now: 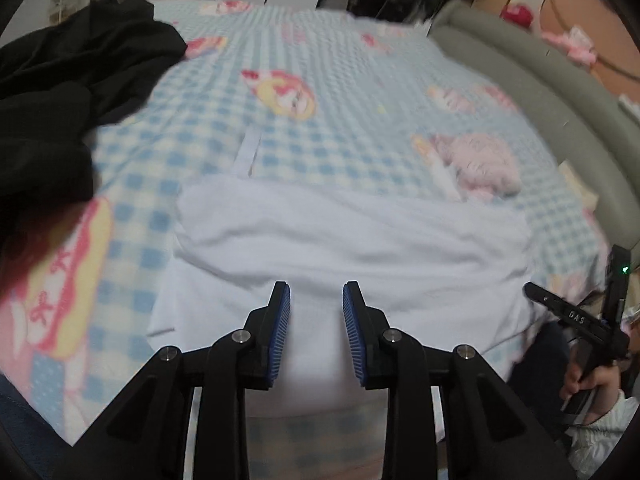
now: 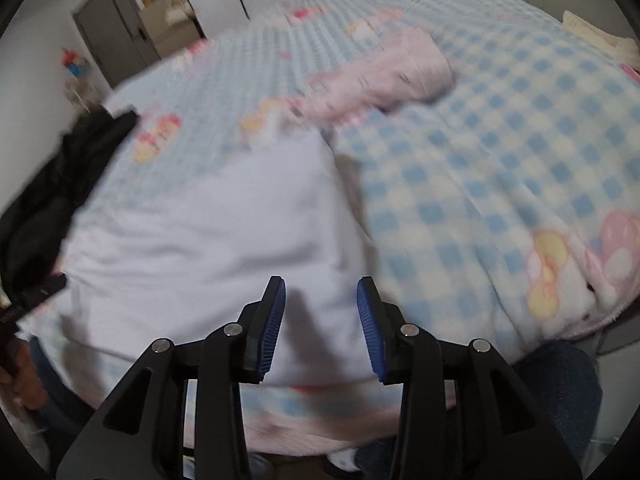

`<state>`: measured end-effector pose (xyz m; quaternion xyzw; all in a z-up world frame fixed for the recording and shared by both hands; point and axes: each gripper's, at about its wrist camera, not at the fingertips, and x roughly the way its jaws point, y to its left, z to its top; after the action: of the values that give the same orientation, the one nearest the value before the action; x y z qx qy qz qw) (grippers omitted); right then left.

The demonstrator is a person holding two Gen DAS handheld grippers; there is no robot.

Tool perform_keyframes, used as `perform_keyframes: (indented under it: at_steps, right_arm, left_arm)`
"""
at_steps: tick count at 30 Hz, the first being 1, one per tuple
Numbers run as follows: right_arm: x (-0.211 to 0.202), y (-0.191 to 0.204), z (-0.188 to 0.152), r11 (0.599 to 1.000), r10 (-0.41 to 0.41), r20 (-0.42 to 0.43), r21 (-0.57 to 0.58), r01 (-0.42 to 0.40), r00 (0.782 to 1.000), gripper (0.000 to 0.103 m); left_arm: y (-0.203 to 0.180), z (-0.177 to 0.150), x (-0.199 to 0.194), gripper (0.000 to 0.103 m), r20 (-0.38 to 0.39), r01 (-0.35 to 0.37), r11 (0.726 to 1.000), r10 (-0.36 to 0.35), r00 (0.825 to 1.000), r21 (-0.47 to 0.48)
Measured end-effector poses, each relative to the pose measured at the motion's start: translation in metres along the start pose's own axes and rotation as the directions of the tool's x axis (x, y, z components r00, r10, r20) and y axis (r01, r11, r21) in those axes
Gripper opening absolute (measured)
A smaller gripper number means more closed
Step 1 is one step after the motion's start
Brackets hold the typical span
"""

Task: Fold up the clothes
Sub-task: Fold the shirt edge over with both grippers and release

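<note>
While the folded white cotton garment point(image 1: 352, 240) lies on the blue-checked fleece blanket point(image 1: 328, 92), left gripper point(image 1: 316, 300) and right gripper point(image 2: 321, 298) hover partly open, empty; closing carelessly might drag folds loose.

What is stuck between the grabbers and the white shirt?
Nothing visible. The left gripper and right gripper hang open right above the white garment, with no object between. The black clothes lie off to the side.
</note>
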<state>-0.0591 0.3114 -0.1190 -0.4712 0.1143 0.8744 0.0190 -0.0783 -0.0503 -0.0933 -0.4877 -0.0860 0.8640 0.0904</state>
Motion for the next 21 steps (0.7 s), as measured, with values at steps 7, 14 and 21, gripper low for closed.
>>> perform_keyframes:
  at_steps: [7, 14, 21]
  right_arm:
    - [-0.02, -0.029, 0.001, 0.994, -0.054, 0.076, 0.1, 0.047, 0.996, 0.043]
    - [0.014, -0.024, 0.007, 0.971, 0.203, -0.056, 0.137, -0.194, 0.978, 0.064]
    - [0.009, -0.005, 0.012, 0.957, 0.281, -0.011, 0.081, -0.28, 0.96, 0.013]
  left_arm:
    - [0.013, -0.012, -0.001, 0.029, -0.004, 0.044, 0.997, -0.044, 0.999, -0.066]
    - [-0.004, -0.02, -0.005, 0.029, 0.003, 0.131, 0.991, -0.131, 0.991, -0.031]
    - [-0.035, -0.018, 0.001, 0.03, -0.096, 0.211, 0.977, -0.209, 0.973, 0.011]
